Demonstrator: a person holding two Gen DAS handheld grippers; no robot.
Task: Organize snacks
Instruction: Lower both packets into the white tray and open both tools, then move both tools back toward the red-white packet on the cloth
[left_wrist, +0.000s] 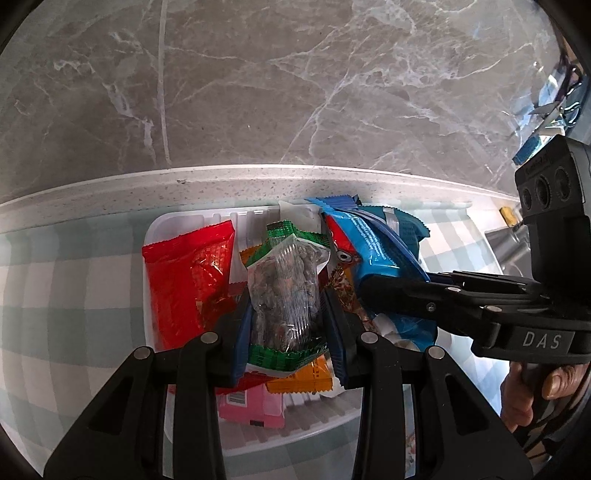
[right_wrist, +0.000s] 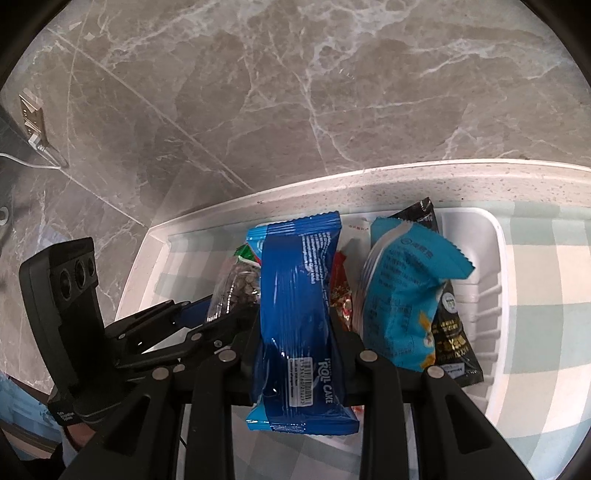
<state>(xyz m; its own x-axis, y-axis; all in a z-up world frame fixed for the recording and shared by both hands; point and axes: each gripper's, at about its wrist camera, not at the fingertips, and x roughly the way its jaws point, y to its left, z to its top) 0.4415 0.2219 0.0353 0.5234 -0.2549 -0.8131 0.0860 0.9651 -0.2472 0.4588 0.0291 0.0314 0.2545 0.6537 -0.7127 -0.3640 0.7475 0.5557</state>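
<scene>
- The left gripper (left_wrist: 286, 317), black with blue pads, is clamped on a clear plastic packet with green crimped ends (left_wrist: 282, 295), filled with dark pieces, and holds it over a white ribbed plastic tray (left_wrist: 177, 221).
- The right gripper (right_wrist: 295, 332) pinches a dark blue foil snack pack printed "ROLL CAKE" (right_wrist: 299, 314) at mid-length, jaws narrowed on the wrapper, above the same tray (right_wrist: 491, 258).
- In the tray lie a red foil packet (left_wrist: 188, 284) at the left, an orange wrapper (left_wrist: 306, 376) and a pink one (left_wrist: 255, 406) beneath the left gripper's load.
- Seen from the right wrist, a light blue puffed snack bag (right_wrist: 402, 295) leans against a black sachet with gold print (right_wrist: 450, 332) on the tray's right side; a small red wrapper (right_wrist: 341, 295) sits between the two blue packs.
- The tray rests on a pale green-and-white checked cloth (left_wrist: 74, 277) beside a speckled white counter edge (left_wrist: 221, 184), with grey marbled tiles (left_wrist: 295, 92) beyond.
- A person's hand (left_wrist: 535, 387) grips the right gripper's handle.
</scene>
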